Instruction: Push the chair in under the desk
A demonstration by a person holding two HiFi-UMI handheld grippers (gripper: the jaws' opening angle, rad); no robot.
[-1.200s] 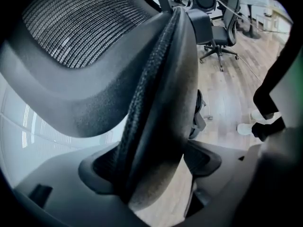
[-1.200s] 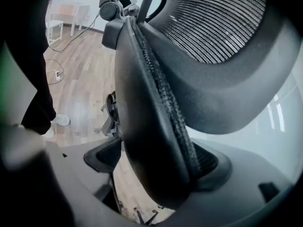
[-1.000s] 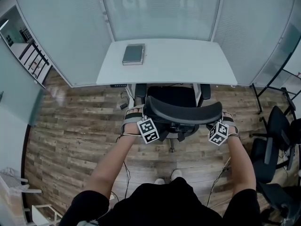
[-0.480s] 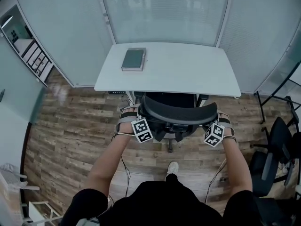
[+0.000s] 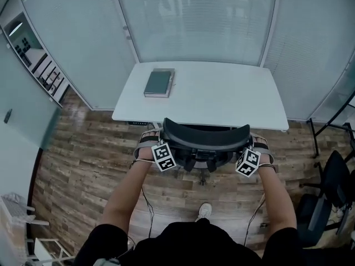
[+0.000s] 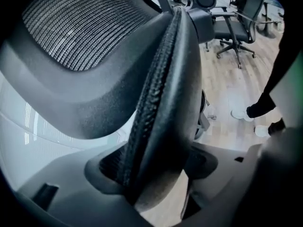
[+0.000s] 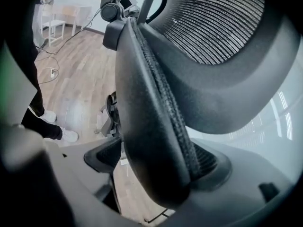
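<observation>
The chair point(image 5: 205, 137) in front of me has a black woven mesh back, rough-looking, set in a smooth matt plastic frame with a ribbed cloth seam along its edge. The desk point(image 5: 222, 93) top is smooth matt white. The floor point(image 5: 83, 148) looks like grained wood planks. I see frosted glass walls point(image 5: 194, 21).

The black mesh chair point(image 5: 205, 137) sits at the white desk point(image 5: 222, 93)'s near edge. A grey book point(image 5: 158, 82) lies on the desk, far left.
</observation>
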